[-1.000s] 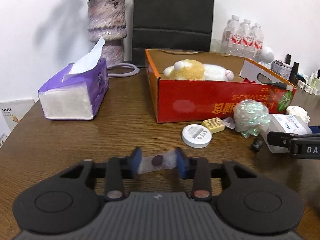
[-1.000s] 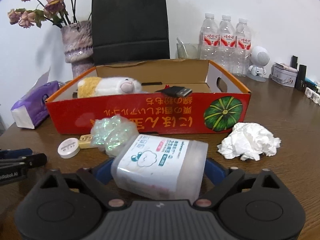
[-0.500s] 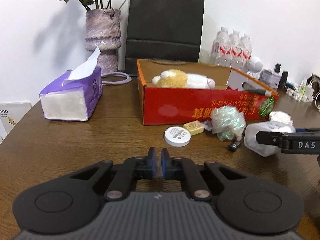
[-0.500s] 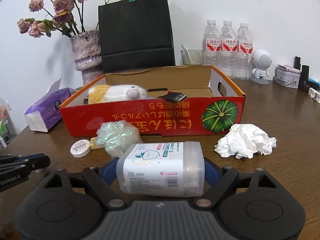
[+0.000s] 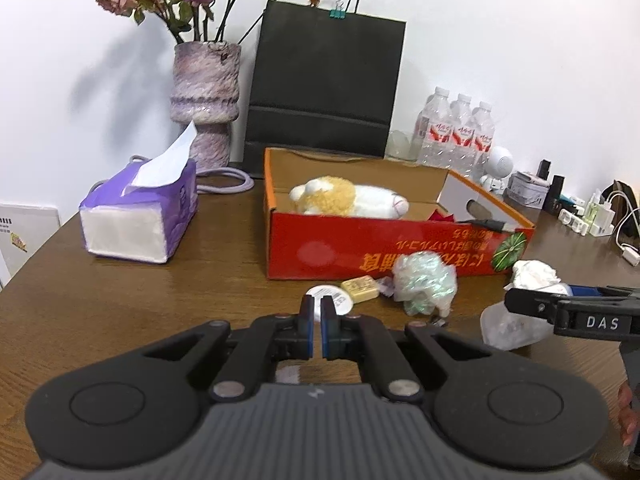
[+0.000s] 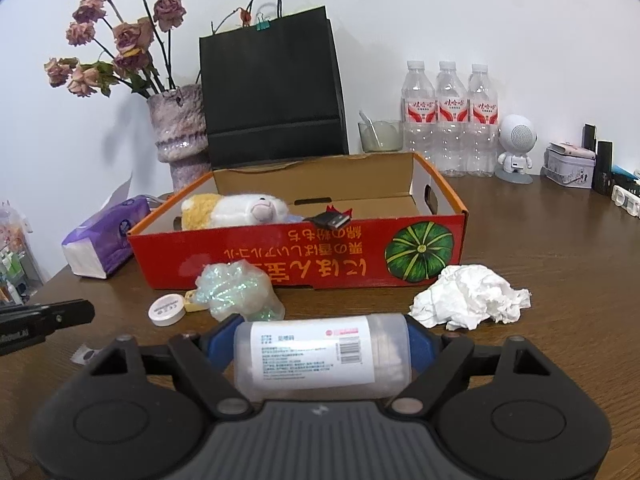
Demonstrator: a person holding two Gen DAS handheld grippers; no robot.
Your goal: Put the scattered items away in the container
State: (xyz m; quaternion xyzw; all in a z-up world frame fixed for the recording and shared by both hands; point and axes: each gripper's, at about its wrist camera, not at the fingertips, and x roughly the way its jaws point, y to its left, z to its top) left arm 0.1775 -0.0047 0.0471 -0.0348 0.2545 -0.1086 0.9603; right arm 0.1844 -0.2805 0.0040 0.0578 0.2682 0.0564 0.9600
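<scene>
Brown table (image 6: 560, 260): right tongs (image 6: 321, 338) hold the tub (image 6: 320, 364) sideways, end to end. Box (image 6: 280, 256) sits straight ahead. Left tongs (image 5: 316, 314) are squeezed shut.

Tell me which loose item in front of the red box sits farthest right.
The crumpled white tissue, below the box's pumpkin picture; the iridescent wad and white round tin lie further left.

Crinkled wrap (image 6: 240, 292) and tissue (image 6: 472, 300) seemingly crowd box front (image 6: 304, 256).

The left gripper (image 5: 317, 332), wide around a small wrapped sweet a second ago, is now closed and raised off the bench (image 5: 160, 300). The clear tub (image 6: 322, 358) is now lifted between the right gripper's fingers (image 6: 220, 338), turned level.
</scene>
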